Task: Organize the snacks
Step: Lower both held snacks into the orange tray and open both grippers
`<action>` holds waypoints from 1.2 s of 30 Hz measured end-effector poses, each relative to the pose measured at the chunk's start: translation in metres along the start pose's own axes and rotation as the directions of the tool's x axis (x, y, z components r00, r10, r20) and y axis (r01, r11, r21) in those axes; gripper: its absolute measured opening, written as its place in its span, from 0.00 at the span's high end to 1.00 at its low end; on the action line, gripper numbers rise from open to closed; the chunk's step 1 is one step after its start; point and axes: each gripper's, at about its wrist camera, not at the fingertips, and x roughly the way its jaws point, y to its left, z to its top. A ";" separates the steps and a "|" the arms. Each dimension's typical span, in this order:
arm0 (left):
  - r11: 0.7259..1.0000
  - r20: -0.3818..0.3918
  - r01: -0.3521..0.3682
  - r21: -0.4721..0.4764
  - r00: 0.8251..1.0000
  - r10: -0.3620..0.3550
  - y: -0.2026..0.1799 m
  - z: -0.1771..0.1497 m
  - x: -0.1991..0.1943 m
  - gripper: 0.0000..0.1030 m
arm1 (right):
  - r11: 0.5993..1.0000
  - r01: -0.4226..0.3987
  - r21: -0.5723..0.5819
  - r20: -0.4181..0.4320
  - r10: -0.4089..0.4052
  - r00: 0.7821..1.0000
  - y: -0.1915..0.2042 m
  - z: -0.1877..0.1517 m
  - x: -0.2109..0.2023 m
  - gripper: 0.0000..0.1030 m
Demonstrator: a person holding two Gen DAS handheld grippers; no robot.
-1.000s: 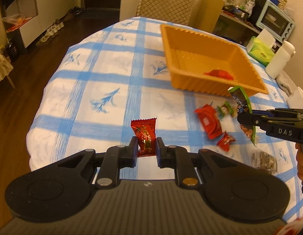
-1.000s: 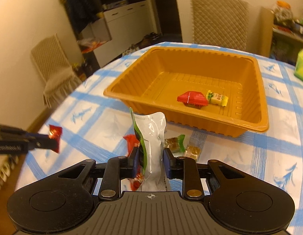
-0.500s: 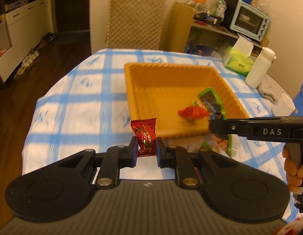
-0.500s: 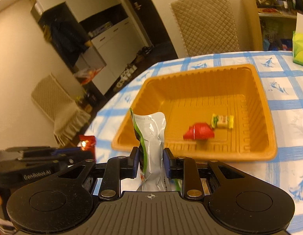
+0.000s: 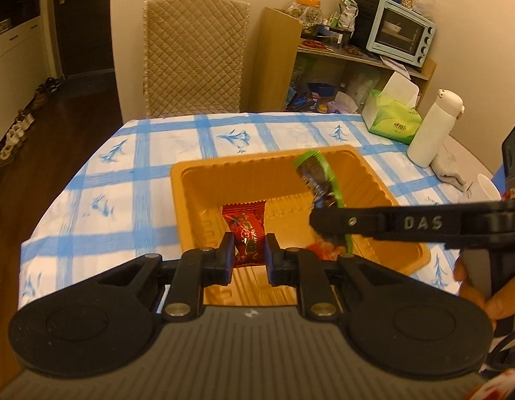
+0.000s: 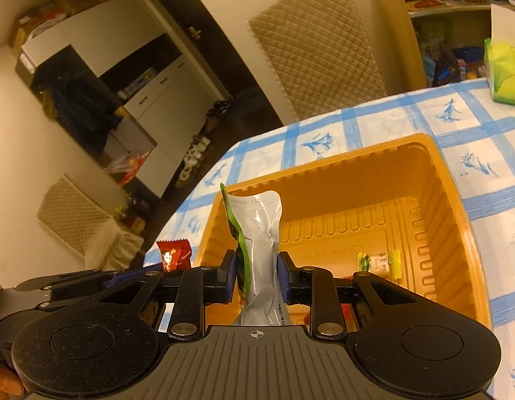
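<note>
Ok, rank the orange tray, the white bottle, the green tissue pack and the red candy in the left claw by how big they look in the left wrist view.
1. orange tray
2. white bottle and green tissue pack: they look alike in size, so no ranking between them.
3. red candy, though it sits nearest the camera, which inflates it.

The left gripper (image 5: 249, 256) pinches a red candy (image 5: 245, 230) above the near part of the orange tray (image 5: 190, 196). From the right, the right gripper (image 5: 319, 221) grips a green packet (image 5: 317, 176) over the tray.
</note>
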 end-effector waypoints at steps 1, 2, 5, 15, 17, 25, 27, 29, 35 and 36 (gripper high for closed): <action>1.000 -0.004 0.006 0.000 1.000 -0.006 0.001 0.002 0.004 0.84 | 1.000 0.006 0.006 -0.003 -0.006 1.000 -0.001 0.002 0.004 0.74; 1.000 -0.012 0.011 0.000 1.000 -0.011 0.003 0.004 0.009 0.84 | 1.000 0.010 0.014 -0.007 -0.010 1.000 -0.003 0.003 0.008 0.74; 1.000 -0.032 0.016 0.003 0.999 -0.016 0.007 0.008 0.022 0.84 | 0.999 0.025 0.046 -0.019 -0.024 1.000 -0.007 0.004 0.020 0.74; 1.000 -0.105 0.023 0.013 0.994 -0.022 0.016 0.008 0.058 0.84 | 0.991 0.083 0.101 -0.048 -0.078 0.996 -0.020 0.005 0.045 0.74; 1.000 -0.118 0.020 0.017 0.993 -0.018 0.016 0.008 0.064 0.84 | 0.989 0.093 0.112 -0.050 -0.088 0.995 -0.023 0.005 0.046 0.74; 1.000 -0.126 0.025 0.008 0.992 -0.023 0.019 0.011 0.067 0.72 | 0.985 0.106 0.139 -0.045 -0.100 0.994 -0.030 0.007 0.049 0.74; 1.000 -0.117 0.022 -0.002 0.993 -0.022 0.020 0.012 0.064 0.62 | 0.983 0.110 0.145 -0.044 -0.105 0.994 -0.032 0.007 0.049 0.74; 1.000 -0.110 0.022 -0.011 0.994 -0.023 0.022 0.013 0.061 0.61 | 0.982 0.114 0.152 -0.044 -0.108 0.993 -0.033 0.007 0.050 0.74; 1.000 -0.104 0.023 -0.018 0.994 -0.025 0.024 0.015 0.054 0.61 | 0.981 0.124 0.152 -0.043 -0.118 0.992 -0.033 0.010 0.051 0.74; 1.000 -0.103 0.023 -0.018 0.994 -0.025 0.024 0.015 0.053 0.61 | 0.981 0.126 0.150 -0.042 -0.120 0.992 -0.032 0.011 0.051 0.74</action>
